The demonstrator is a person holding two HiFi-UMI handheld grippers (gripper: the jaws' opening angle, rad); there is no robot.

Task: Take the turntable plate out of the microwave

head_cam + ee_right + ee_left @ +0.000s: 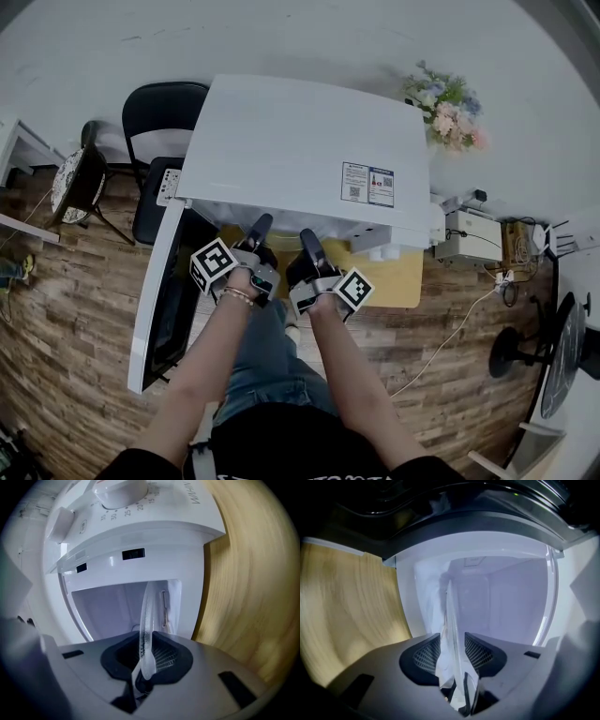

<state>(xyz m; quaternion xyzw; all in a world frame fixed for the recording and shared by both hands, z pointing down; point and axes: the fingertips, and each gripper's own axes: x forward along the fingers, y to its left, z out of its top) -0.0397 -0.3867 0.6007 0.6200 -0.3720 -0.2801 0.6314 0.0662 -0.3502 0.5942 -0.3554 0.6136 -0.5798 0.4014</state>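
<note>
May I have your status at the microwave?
Left gripper, right gripper shut on clear glass turntable plate. At mouth of white microwave. White door open, nothing blocking.

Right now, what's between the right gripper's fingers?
The turntable plate, its glass rim edge-on, with the right gripper fingers shut on it. The right gripper view shows this.

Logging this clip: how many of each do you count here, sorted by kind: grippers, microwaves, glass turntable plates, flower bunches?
grippers: 2 (left gripper, right gripper)
microwave: 1
turntable plate: 1
flower bunch: 1
Total: 5
</note>
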